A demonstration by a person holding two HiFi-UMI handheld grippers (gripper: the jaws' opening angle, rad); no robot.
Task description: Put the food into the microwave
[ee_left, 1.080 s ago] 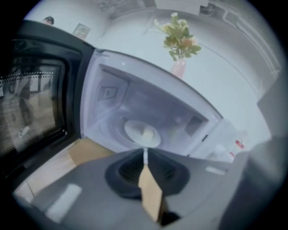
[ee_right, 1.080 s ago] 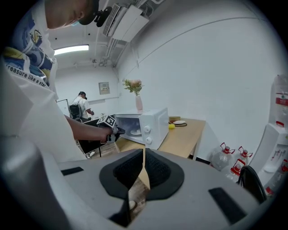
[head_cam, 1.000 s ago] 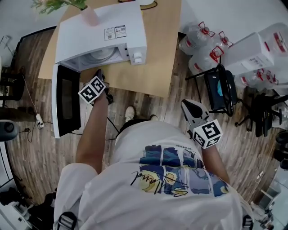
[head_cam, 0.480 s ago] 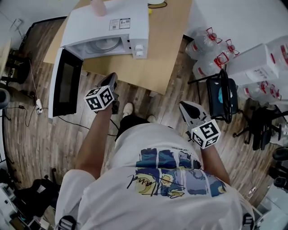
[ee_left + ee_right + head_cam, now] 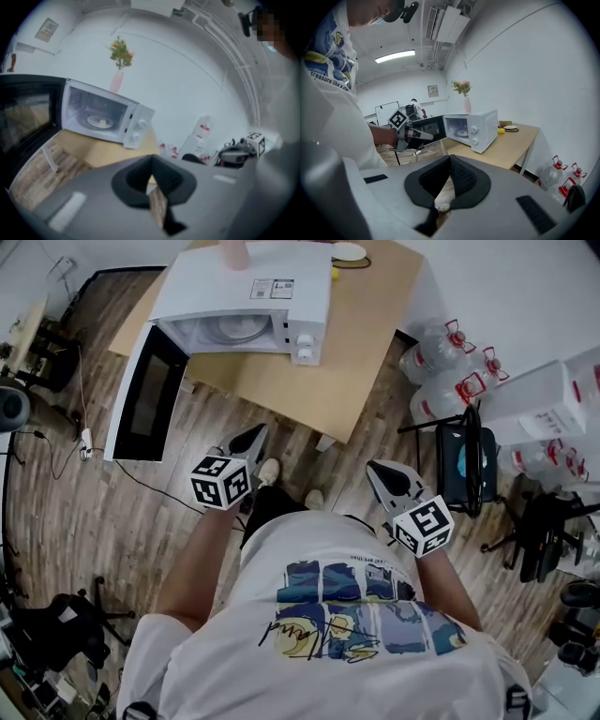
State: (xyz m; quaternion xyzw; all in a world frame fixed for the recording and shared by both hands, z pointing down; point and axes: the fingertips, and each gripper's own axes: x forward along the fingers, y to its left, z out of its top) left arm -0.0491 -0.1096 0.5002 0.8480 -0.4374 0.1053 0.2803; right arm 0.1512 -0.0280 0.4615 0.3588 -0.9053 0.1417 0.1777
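The white microwave stands on the wooden table with its door swung wide open to the left. Inside it, a plate with food lies on the turntable; the same plate shows in the right gripper view. My left gripper hangs over the floor in front of the table, well short of the oven, jaws shut and empty. My right gripper hovers to its right at about the same distance, its pads together with nothing between them.
A pink vase of flowers stands on the microwave. A yellow item and a small plate lie at the table's far end. Water jugs and a black chair crowd the floor on the right. A cable trails below the door.
My left gripper has drawn back from the microwave's opening, out over the floor towards the person, empty and shut. The right gripper has hardly shifted. The door stays open.
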